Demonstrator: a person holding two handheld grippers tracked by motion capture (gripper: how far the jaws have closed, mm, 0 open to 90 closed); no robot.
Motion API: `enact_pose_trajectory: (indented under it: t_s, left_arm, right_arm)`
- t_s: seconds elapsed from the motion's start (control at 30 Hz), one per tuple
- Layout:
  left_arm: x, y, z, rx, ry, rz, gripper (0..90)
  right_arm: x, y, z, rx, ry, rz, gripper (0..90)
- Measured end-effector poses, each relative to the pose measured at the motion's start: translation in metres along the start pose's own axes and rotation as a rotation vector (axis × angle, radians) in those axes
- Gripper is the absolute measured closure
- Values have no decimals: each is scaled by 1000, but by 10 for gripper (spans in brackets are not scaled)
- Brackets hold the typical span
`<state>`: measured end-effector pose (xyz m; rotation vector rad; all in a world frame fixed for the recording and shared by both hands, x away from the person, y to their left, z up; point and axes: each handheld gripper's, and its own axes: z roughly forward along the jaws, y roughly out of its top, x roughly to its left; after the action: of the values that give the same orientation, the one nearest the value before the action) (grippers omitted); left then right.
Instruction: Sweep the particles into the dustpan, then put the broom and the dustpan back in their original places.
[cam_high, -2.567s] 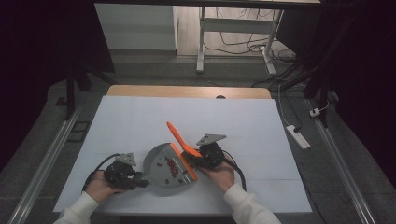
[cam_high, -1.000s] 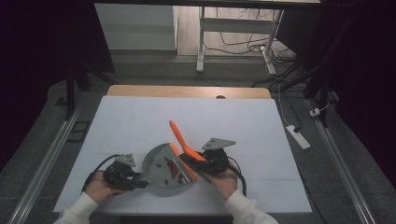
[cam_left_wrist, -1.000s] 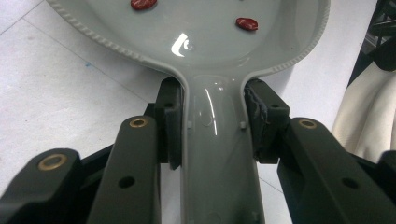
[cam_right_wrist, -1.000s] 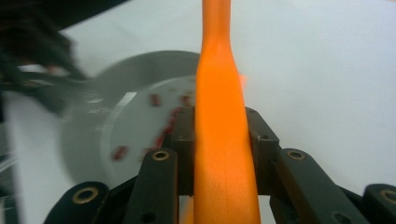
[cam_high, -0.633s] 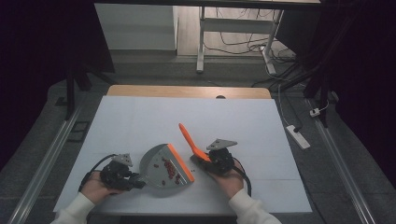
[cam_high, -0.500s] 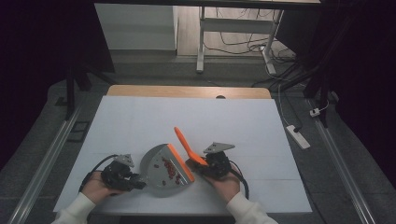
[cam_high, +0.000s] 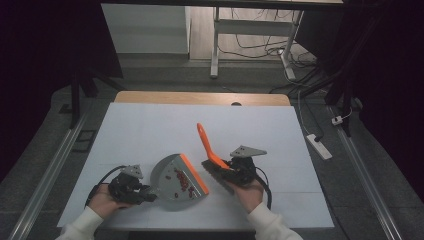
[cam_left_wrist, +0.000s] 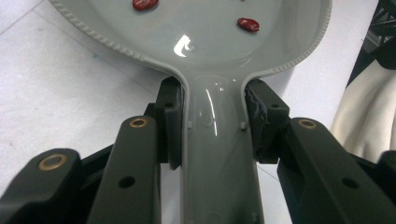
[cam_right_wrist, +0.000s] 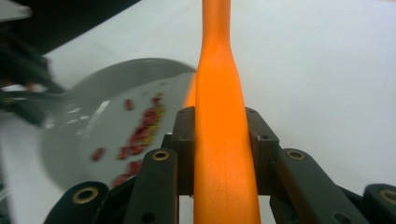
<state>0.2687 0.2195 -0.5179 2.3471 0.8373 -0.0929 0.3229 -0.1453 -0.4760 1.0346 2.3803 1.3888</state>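
Fingers (cam_left_wrist: 170, 126) pinch dustpan (cam_left_wrist: 219, 154) handle; high view adds brush (cam_high: 210, 150).

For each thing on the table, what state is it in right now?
Dustpan: flat on the table, holds red beans, handle clamped.
Brush: off the pan's orange lip, bristles down, handle clamped.
Left gripper: shut on the dustpan handle.
Right gripper: shut on the brush handle.
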Motion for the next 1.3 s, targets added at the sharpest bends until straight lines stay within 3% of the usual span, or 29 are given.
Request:
enact_pose_trajectory:
  t_s: [0.2,0.47,0.8,1.3]
  left_arm:
    - [-2,0,1,-26,15,16,618]
    - [-3,-2,-2,-76,37,9,618]
    - [-1,-4,-12,-168,92,-49,618]
    - [-3,-5,-13,-206,143,-104,617]
  right_arm:
    - [-19,-2,-8,-15,-42,13,697]
    - [-23,-4,-10,-17,-37,1,697]
    - [-29,-5,-24,-49,-28,-48,697]
    - [-38,-14,-44,-50,-35,-70,697]
